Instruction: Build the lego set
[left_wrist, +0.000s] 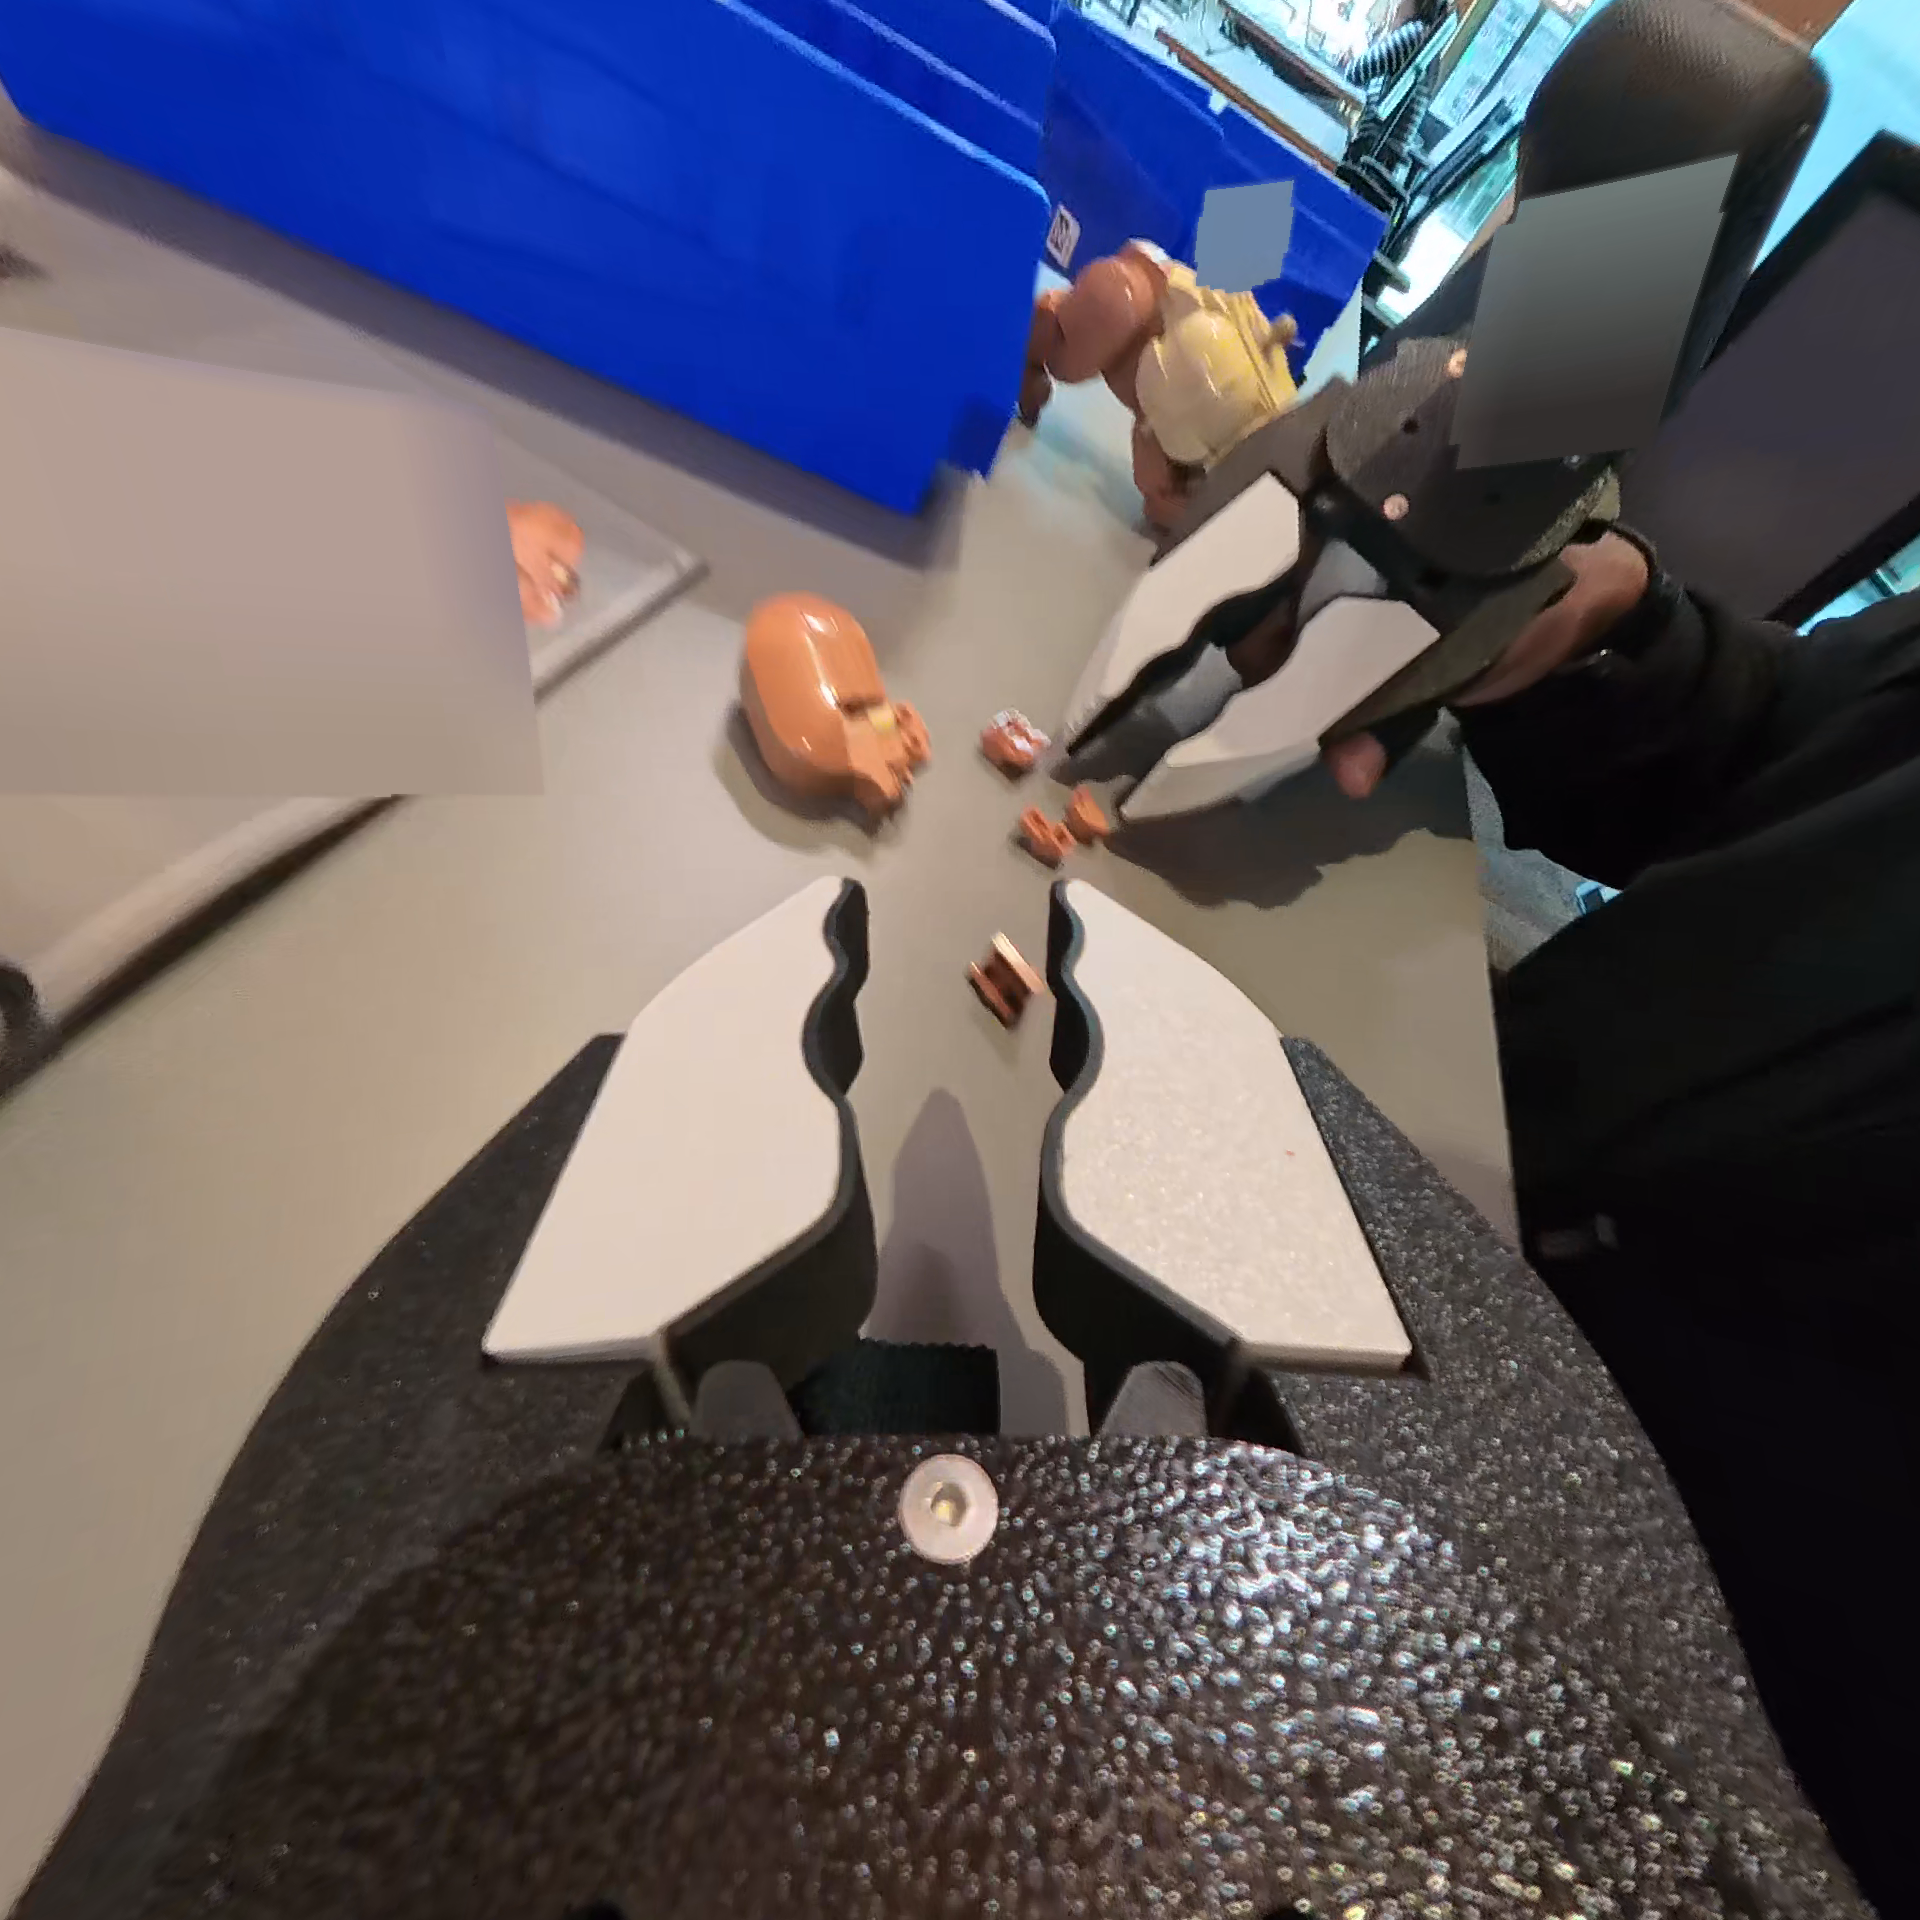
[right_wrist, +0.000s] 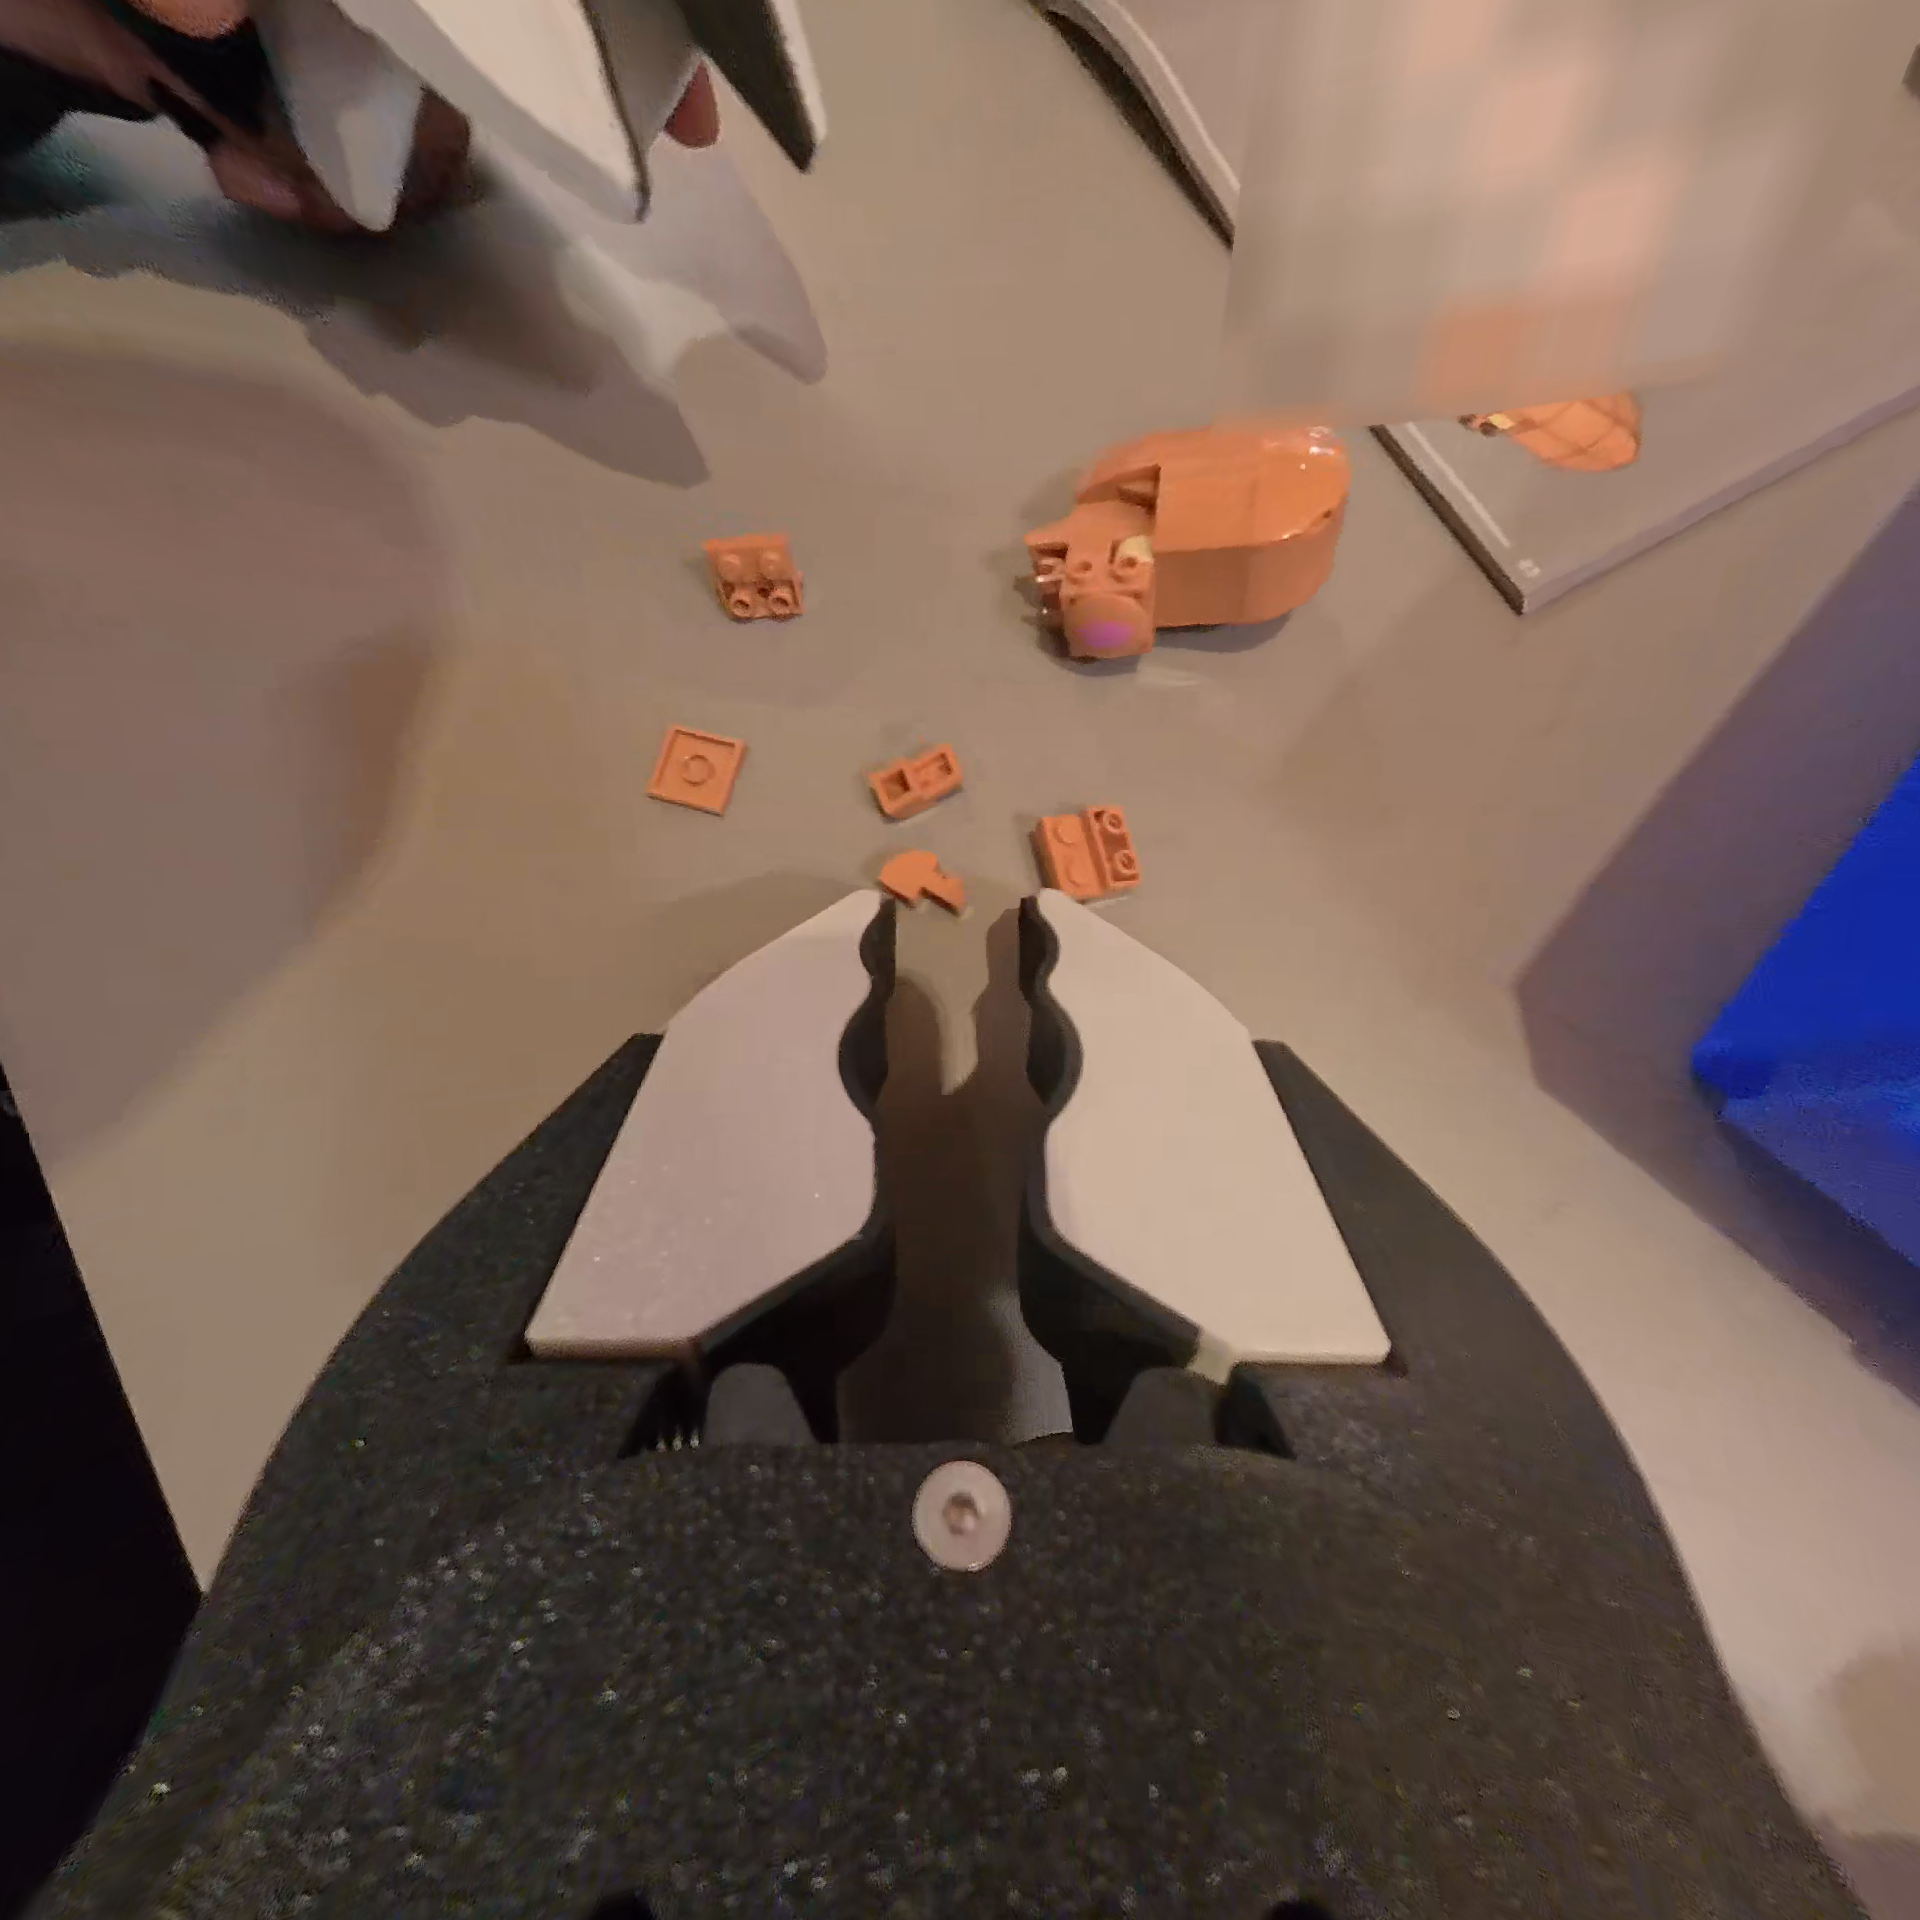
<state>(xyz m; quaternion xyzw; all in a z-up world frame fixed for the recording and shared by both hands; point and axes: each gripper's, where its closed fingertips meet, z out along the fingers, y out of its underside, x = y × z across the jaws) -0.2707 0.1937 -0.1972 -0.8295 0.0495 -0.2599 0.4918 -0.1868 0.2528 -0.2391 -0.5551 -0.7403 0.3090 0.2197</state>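
Behind both gaping, empty tools (left_wrist: 956, 904) (right_wrist: 951, 909), booklet (right_wrist: 1662, 499) half blurred out

Orange-brown bricks (right_wrist: 696, 769) scattered on grey table (right_wrist: 312, 831). Orange-brown head (right_wrist: 1216, 540), small pink-purple patch on its snout. Brown and cream figure (left_wrist: 1174, 364) beside bright blue bins (left_wrist: 623, 208). Left gripper (left_wrist: 956, 914) and right gripper (right_wrist: 951, 914): pale grey finger faces, black wavy inner edges, speckled black bodies. Black sleeve (left_wrist: 1714, 727) at table edge. Grey-edged booklet (right_wrist: 1621, 520).
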